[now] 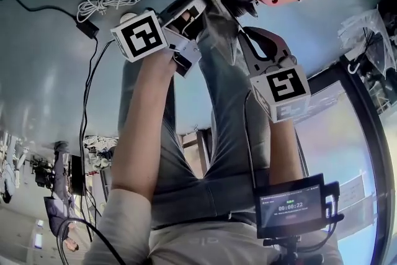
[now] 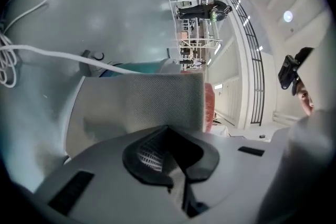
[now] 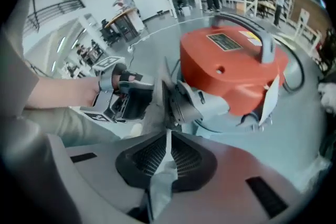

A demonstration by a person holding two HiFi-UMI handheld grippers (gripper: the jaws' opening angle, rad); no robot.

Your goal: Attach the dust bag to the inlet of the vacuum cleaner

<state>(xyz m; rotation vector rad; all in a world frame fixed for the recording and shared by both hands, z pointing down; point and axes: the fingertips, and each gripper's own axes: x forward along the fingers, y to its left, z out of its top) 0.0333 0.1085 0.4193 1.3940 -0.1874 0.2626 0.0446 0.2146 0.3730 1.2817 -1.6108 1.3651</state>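
Where the bag is: the grey woven-fabric dust bag [image 2: 142,102] is up in the air, stretched between the two tools, just on the near side of the orange dome-shaped plastic vacuum cleaner [image 3: 231,65], which stands on the grey floor [image 1: 43,59].
Left tool: the left tool [image 2: 168,131] has its jaws together on the bag's flat cloth panel, which stands broad above them.
Right tool: the right tool [image 3: 168,136] is pinched on a thin fold at the bag's edge; a strip of cloth runs out between the jaws.
Inlet: a grey plastic fitting [image 3: 197,102] on the vacuum's left flank looks like the inlet; whether the bag touches it I cannot tell.
Handling: likely light, limp and quick to fold; the cloth is rough enough not to slip, though a thin pinch may pull free.
Where to hold: close to the bag's mouth, on both sides, to keep the opening taut.
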